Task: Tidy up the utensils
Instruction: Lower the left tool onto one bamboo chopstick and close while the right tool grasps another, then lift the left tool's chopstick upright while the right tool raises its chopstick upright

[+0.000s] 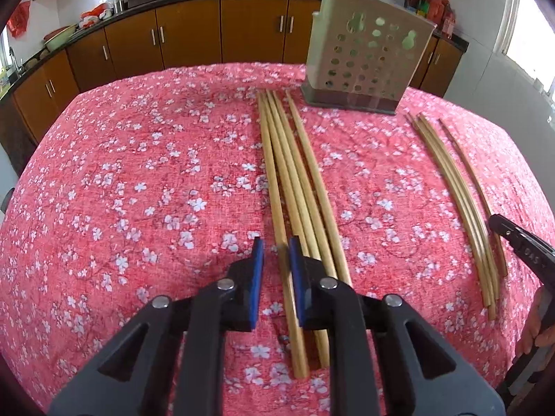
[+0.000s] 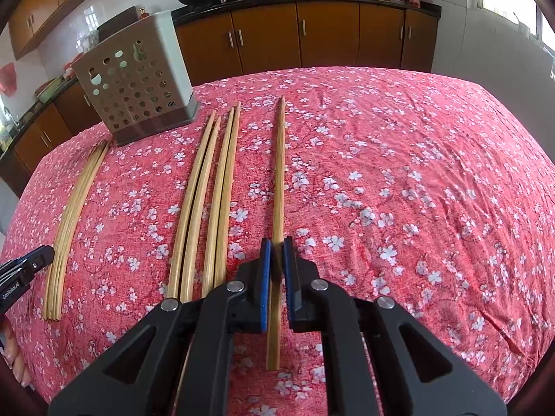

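Kitchen table [image 1: 145,180] under floral cloth — left gripper [image 1: 276,260] clamped on one chopstick [image 1: 274,187]; right gripper [image 2: 276,260] clamped on a lone chopstick [image 2: 278,187]; perforated holder [image 1: 367,66] at one o'clock.

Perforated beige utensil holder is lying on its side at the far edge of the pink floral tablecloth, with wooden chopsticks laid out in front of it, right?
Not quite: the perforated beige utensil holder stands upright on the pink floral tablecloth, as the left wrist view shows. The wooden chopsticks do lie before it.
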Demonstrator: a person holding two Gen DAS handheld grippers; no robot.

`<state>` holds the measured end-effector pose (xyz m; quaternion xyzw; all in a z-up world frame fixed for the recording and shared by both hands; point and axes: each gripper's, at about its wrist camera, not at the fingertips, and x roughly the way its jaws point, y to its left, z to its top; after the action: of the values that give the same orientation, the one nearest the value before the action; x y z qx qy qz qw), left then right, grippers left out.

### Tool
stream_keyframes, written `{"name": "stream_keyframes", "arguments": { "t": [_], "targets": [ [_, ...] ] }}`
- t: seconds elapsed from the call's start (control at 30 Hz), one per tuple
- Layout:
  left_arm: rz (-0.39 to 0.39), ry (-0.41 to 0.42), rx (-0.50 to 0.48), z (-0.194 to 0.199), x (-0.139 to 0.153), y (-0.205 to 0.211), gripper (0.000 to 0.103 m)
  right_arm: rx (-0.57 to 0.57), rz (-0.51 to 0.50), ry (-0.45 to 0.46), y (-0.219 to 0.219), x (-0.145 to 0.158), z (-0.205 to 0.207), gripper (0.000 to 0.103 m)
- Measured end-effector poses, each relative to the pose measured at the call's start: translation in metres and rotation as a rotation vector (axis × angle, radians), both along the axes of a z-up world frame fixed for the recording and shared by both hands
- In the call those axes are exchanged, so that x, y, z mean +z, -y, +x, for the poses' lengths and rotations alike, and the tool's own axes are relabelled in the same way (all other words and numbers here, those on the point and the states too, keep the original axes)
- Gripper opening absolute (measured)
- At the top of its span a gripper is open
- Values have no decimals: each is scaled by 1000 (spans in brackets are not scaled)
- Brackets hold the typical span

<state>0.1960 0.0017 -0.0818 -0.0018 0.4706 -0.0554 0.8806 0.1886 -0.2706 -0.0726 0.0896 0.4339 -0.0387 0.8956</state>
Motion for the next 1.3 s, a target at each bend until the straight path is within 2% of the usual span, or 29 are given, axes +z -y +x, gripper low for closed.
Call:
{"name": "stream_keyframes", "arguments": {
  "t": [0.2, 0.3, 0.47, 0.6, 0.83, 1.2, 1.3],
  "targets": [
    [40, 13, 20, 11, -1, -7, 8, 20, -20, 2, -2, -1, 3, 8],
    [48, 14, 70, 24, 0, -25, 8, 25, -32, 3, 1, -2, 8, 8],
    [30, 25, 138, 41, 0, -67, 11, -50, -53, 7, 27, -3, 22, 8],
    [29, 62, 115, 42, -2, -80, 11, -87, -52, 21, 45, -6, 27, 8],
    [-18, 70, 106, 34, 3, -88, 12, -74, -50, 22, 45, -6, 19, 8],
    [36, 66, 103, 20, 11, -79, 9, -56, -35, 18, 42, -4, 10, 8],
    [32, 88, 99, 15, 20, -78, 8, -67, -31, 75, 46, 11, -1, 8]
  ]
}}
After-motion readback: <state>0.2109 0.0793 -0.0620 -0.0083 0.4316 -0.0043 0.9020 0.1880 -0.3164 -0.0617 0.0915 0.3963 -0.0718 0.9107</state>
